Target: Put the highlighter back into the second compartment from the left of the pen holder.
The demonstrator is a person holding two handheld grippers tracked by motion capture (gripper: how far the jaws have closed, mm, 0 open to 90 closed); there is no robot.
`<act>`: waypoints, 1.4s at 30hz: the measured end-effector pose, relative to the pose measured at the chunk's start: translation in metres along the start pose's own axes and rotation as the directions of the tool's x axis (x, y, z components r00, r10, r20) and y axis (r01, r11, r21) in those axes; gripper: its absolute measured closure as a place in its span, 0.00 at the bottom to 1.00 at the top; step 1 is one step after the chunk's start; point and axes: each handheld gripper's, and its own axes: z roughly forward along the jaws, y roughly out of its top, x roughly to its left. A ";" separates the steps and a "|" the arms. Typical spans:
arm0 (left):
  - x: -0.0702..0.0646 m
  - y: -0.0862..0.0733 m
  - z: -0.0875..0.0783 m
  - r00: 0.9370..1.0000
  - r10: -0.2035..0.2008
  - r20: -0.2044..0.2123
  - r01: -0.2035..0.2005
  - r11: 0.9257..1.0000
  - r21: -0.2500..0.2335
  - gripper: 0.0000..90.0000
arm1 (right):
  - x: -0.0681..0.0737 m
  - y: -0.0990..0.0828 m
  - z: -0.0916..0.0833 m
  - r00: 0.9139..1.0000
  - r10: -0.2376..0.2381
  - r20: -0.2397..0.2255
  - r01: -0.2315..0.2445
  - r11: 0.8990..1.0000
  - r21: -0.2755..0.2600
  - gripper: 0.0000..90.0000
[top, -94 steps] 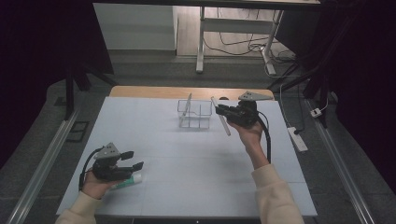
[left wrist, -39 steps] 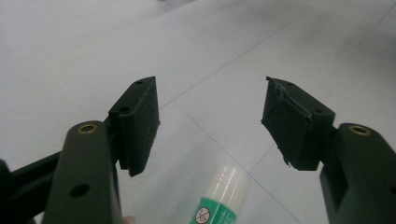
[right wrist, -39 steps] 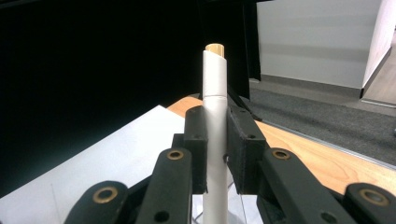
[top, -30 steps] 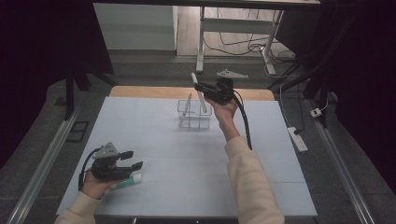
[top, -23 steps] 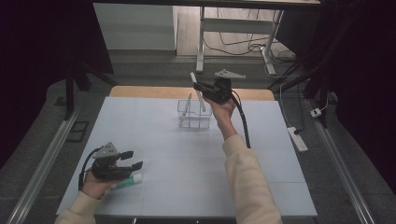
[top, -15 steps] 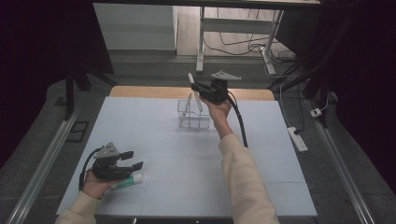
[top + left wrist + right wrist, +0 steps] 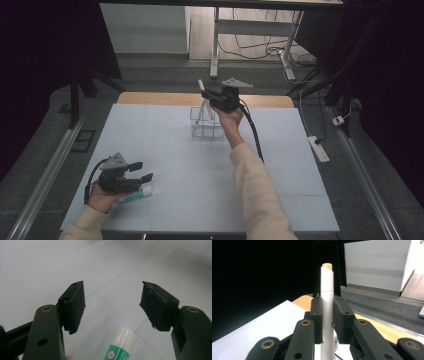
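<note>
My right gripper is shut on a white stick with a wood-coloured tip. It holds the stick above the clear open-top holder at the far middle of the table. In the right gripper view the stick stands upright between the pads. Another thin white stick leans inside the holder. My left gripper rests open near the front left, just over a tube with a white cap and green label. The left gripper view has that tube below the open gripper.
A white mat covers the table, with a wooden edge at the far side. A power strip lies off the table's right side. Table legs and cables stand on the floor beyond.
The right hand has carried the stick from the holder's right side to above it, then drifted slightly left and down. The left hand has stayed put.
</note>
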 end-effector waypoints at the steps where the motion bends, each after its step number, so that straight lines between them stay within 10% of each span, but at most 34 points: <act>1: 0.000 0.000 0.000 1.000 0.001 -0.001 -0.001 1.000 0.001 0.40 | 0.000 -0.001 0.000 1.000 0.001 0.003 -0.001 1.000 0.002 0.85; 9: 0.000 0.000 0.000 1.000 0.003 -0.003 -0.003 1.000 0.000 0.40 | 0.001 -0.003 -0.006 0.999 -0.020 0.048 0.018 0.999 0.045 0.58; 42: 0.001 0.000 -0.002 1.000 0.002 -0.021 -0.002 1.000 0.001 0.40 | -0.007 -0.030 -0.098 0.996 -0.079 0.034 0.073 0.985 0.154 0.58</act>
